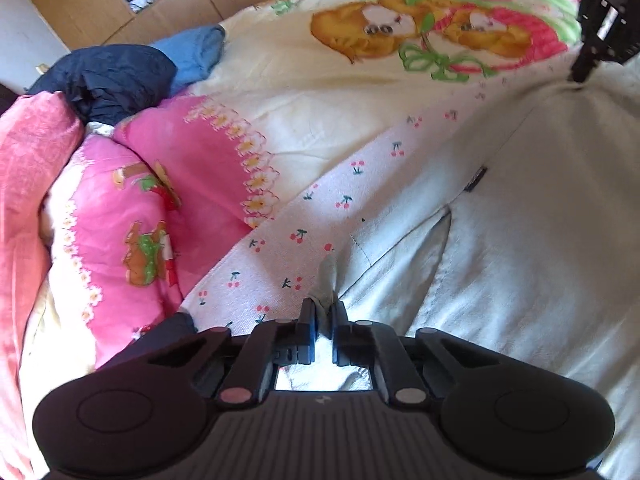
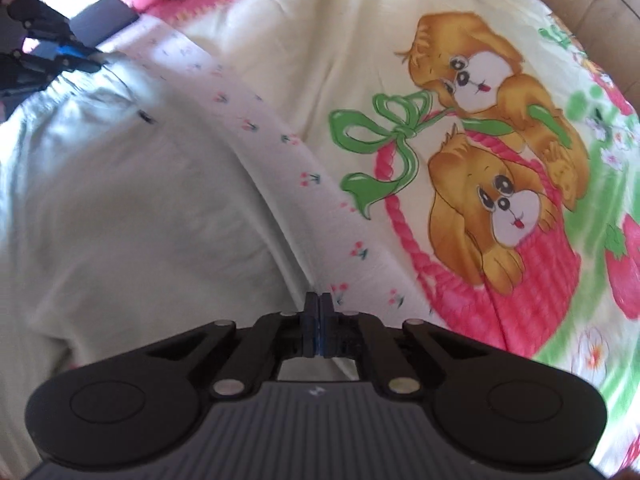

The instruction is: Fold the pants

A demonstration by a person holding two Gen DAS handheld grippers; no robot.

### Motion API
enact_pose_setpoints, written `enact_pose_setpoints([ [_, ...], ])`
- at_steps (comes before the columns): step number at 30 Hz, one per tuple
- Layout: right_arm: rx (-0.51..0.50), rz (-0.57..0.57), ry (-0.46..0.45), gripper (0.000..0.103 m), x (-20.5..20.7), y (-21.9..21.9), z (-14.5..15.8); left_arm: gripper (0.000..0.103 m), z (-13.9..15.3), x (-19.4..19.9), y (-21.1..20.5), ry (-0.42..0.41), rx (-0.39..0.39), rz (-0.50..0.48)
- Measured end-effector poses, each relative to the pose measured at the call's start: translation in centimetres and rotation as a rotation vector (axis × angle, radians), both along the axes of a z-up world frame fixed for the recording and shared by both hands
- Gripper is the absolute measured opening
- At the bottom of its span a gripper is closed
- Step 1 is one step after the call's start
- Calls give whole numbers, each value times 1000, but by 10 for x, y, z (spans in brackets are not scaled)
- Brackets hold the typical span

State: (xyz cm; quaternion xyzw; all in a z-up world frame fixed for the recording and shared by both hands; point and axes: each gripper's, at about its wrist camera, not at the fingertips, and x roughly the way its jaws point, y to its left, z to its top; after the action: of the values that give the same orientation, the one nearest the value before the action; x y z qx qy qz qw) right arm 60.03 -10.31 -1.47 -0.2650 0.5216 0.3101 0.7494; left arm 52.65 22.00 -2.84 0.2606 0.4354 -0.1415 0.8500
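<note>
The pants [image 1: 540,240] are pale, matt woven cloth, softly creased. At their 10 o'clock a cherry-print cloth [image 1: 304,220] looks finer and smooth. The blanket [image 1: 360,92] beneath is matt printed cotton, lightly quilted. The left gripper [image 1: 323,312] is matt black plastic with ribbed housing and dull metal pivots. At 11 o'clock, cardboard boxes [image 1: 92,4] look rough, papery.

Open bedspread [image 1: 328,92] beyond the pants [image 1: 540,220]; clothes heap [image 1: 108,80], cardboard boxes [image 1: 92,4] crowding the far edge.
</note>
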Motion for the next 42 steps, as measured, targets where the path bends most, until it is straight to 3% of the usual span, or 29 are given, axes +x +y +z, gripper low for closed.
enact_pose_setpoints([
  [6, 62, -30, -31, 1, -43, -11, 49, 21, 40, -43, 6, -48, -44, 20],
  [12, 126, -44, 37, 1, -106, -13, 84, 19, 74, -120, 15, -27, -78, 44],
  [18, 134, 5, 263, 1, -199, 3, 80, 16, 72, -198, 25, 61, -93, 117],
  [22, 130, 42, 272, 1, -225, 18, 64, 16, 53, -231, 26, 85, -79, 138],
  [25, 75, 66, 229, 1, -240, 27, 50, 16, 45, -246, 24, 78, -88, 135],
  [28, -13, 101, 127, 3, -255, 34, 45, 17, 39, -259, 18, 7, -2, 105],
  [32, -62, 134, -12, 8, -275, 44, 43, 24, 24, -262, 10, -103, 123, -26],
  [34, -48, 157, -33, 12, -283, 51, 43, 25, 13, -258, 6, -120, 166, -92],
  [36, -51, 182, -48, 32, -293, 54, 38, 30, 0, -259, 5, -156, 257, -168],
  [39, -77, 208, -42, 33, -303, 60, 22, 36, -12, -261, 9, -205, 358, -257],
  [42, -78, 209, -58, 33, -305, 72, 11, 42, -27, -259, 7, -209, 404, -347],
])
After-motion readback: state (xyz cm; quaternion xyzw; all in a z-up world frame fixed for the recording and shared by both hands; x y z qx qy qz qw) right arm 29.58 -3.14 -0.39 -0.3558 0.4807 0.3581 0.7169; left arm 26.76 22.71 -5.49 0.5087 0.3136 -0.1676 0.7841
